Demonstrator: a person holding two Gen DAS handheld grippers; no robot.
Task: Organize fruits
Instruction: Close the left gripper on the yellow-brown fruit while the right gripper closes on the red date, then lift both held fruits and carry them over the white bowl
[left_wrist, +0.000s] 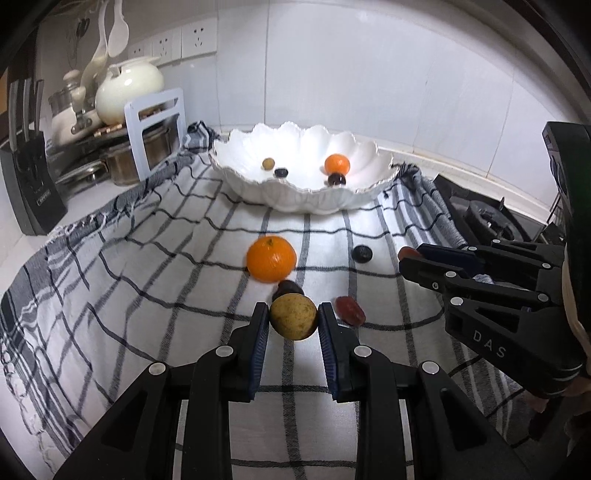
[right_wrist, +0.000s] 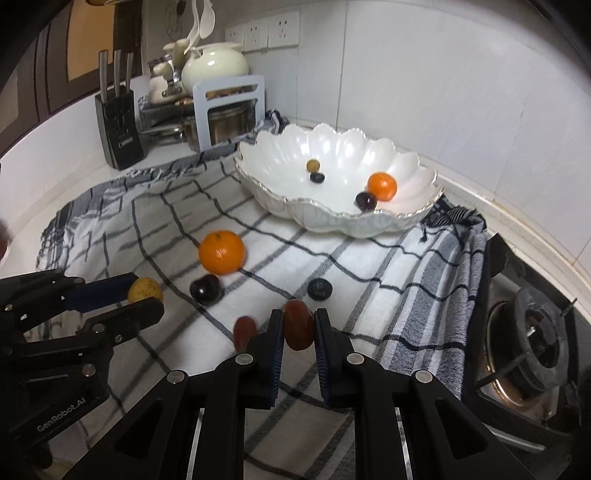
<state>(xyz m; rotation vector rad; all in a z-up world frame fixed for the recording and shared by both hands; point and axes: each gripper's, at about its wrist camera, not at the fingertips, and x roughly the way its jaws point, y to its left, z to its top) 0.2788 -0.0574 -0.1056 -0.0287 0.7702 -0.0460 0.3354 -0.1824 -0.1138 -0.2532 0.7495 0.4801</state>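
Observation:
My left gripper (left_wrist: 293, 319) is shut on a yellow-brown round fruit (left_wrist: 293, 316), just above the checked cloth; it also shows in the right wrist view (right_wrist: 144, 290). My right gripper (right_wrist: 298, 326) is shut on a red date (right_wrist: 298, 325). On the cloth lie an orange (left_wrist: 271, 259), a dark grape (right_wrist: 206, 289), a blueberry (left_wrist: 362, 253) and a second red date (left_wrist: 349, 310). The white scalloped bowl (left_wrist: 236, 153) at the back holds a small orange (left_wrist: 337, 163), a dark grape (left_wrist: 336, 179), a blueberry (left_wrist: 281, 172) and a small brown fruit (left_wrist: 268, 163).
A checked cloth (left_wrist: 147, 295) covers the counter. A gas hob (right_wrist: 535, 332) lies to the right. A knife block (right_wrist: 118, 129), a pot rack (right_wrist: 229, 110) and a cream jar (right_wrist: 216, 66) stand at the back left. A tiled wall is behind the bowl.

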